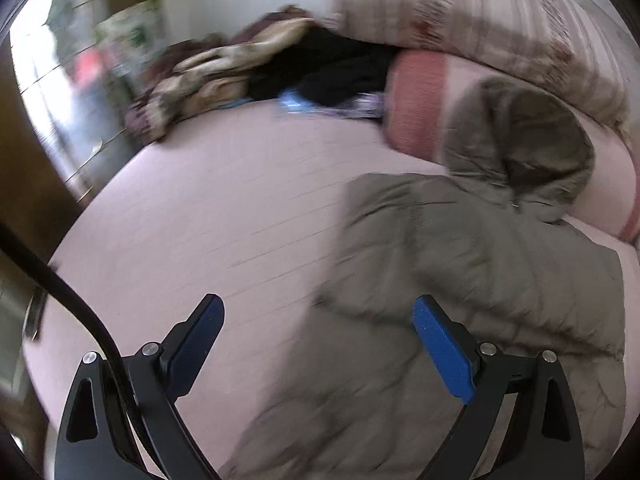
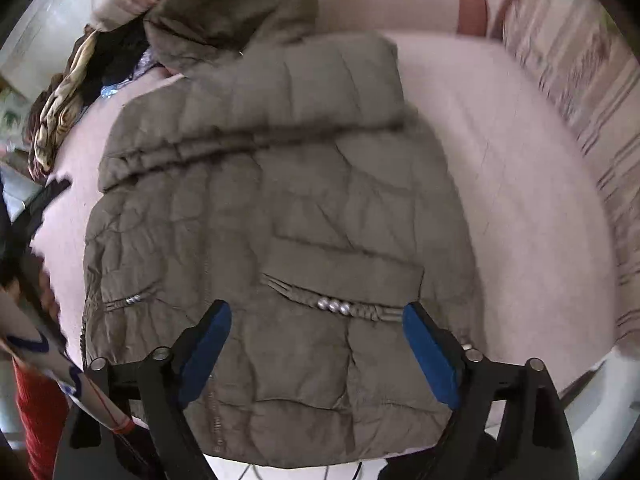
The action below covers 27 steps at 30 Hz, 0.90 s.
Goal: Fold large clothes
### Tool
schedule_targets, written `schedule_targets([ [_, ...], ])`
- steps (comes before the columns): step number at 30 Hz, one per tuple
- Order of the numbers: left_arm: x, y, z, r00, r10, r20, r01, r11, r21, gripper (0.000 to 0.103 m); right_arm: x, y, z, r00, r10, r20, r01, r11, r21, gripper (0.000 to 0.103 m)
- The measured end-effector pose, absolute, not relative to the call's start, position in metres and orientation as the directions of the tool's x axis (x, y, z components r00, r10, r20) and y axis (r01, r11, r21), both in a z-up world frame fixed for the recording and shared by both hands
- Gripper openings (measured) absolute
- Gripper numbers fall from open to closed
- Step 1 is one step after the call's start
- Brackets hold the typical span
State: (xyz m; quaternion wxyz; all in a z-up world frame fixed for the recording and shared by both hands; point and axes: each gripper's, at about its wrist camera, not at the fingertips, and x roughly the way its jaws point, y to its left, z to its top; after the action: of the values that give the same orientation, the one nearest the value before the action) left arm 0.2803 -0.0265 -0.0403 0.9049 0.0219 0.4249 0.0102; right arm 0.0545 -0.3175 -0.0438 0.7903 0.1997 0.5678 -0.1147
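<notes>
A big puffy jacket is laid flat on a bed with a pale pink sheet. Its sleeves cannot be seen sticking out, so the sides may already be folded in, though this cannot be told for sure. The body is spread long, with the hood lying past the collar near a pink pillow. The top-to-bottom fold seems not yet done, so the job looks about half finished.

The left gripper is held above the jacket's left edge, with its blue fingers wide apart and nothing between them. The right gripper is held above the jacket's lower part, its fingers also wide apart and empty.

The jacket is olive-brown, soft and thick, with stitched rows that make puffy bands. The cloth is crinkly and a little shiny. A pocket trim with small silver beads is seen near the hem. A pile of other clothes is heaped at the far side of the bed.
</notes>
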Motion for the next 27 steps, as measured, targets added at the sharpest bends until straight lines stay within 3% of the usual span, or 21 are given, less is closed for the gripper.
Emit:
schedule_targets([
  [4,0.331,-0.071,-0.074,0.578,0.065,-0.813,0.039,0.993,0.107,0.084,0.046,-0.335,-0.063,0.344,0.064,-0.937,0.431,0.876,0.218,0.083],
  [7,0.362,-0.076,-0.106,0.516,0.136,-0.846,-0.019,0.989,0.147,0.084,0.047,-0.347,-0.073,0.346,0.032,-0.938,0.446,0.874,0.194,0.083],
  [11,0.366,-0.064,-0.115,0.482,0.123,-0.868,-0.085,0.992,0.093,0.083,0.055,-0.359,-0.076,0.369,0.017,-0.929,0.459,0.866,0.198,0.083],
  [13,0.355,-0.058,-0.102,0.475,0.083,-0.876,-0.066,0.996,0.059,0.074,0.062,-0.362,-0.071,0.393,0.053,-0.918,0.460,0.853,0.246,0.083],
  [19,0.267,-0.015,-0.059,0.521,-0.065,-0.851,-0.080,0.989,-0.124,0.074,0.094,-0.339,-0.043,0.509,0.105,-0.854,0.405,0.847,0.345,0.083],
  [27,0.203,0.024,-0.072,0.619,0.023,-0.785,-0.171,0.979,-0.107,0.077,0.197,-0.307,-0.003,0.606,0.032,-0.795,0.369,0.874,0.317,0.083],
])
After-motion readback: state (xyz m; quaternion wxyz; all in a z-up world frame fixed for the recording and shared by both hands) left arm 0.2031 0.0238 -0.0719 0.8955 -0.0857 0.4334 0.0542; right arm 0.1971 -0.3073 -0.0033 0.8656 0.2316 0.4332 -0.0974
